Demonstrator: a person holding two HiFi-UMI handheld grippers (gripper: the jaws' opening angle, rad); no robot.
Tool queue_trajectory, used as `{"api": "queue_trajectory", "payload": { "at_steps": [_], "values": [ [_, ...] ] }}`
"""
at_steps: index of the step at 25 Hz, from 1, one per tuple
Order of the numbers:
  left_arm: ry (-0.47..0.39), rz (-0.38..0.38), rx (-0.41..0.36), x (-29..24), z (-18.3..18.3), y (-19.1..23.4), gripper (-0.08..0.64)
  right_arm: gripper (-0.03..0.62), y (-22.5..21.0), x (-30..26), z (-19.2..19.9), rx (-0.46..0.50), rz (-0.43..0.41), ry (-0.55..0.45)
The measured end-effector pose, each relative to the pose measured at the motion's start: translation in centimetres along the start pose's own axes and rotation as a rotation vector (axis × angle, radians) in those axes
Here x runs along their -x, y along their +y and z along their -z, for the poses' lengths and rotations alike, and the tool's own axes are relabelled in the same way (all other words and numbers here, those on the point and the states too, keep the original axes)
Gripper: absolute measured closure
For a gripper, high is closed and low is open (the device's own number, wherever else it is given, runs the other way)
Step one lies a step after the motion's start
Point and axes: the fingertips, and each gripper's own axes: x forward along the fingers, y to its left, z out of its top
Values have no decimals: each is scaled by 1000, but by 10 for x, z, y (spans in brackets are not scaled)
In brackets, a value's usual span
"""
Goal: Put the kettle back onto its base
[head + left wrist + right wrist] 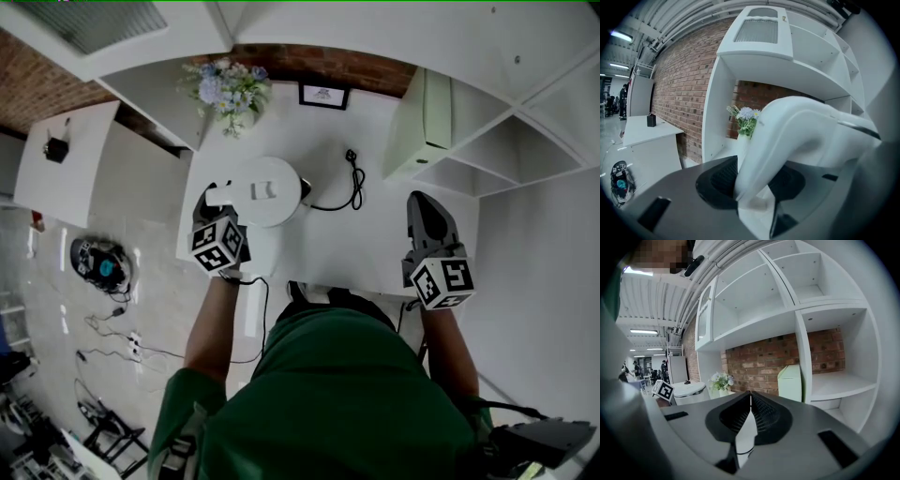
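Gripping white kettle (265, 190) by its handle (787, 136) in left tongs (212, 202), clamped, carrying it at 2 o'clock from them over desk (375, 253). Leaving right tongs (422, 201) together, empty, farther off at 3 o'clock. Judging base hidden beneath kettle.

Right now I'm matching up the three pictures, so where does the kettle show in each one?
Head view: the kettle is left of centre in the upper half, its round white top seen from above.
Left gripper view: its white handle fills centre and right, between the jaws.
Right gripper view: small, at the left.
Shared landmark: the vase of flowers.
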Motion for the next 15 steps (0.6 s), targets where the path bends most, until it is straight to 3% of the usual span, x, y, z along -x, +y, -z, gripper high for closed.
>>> {"api": "queue_trajectory", "payload": {
  "at_steps": [15],
  "values": [
    [34,-35,1,-32,22,-8,382,566,-33,-19,17,-24,-7,58]
  ]
}}
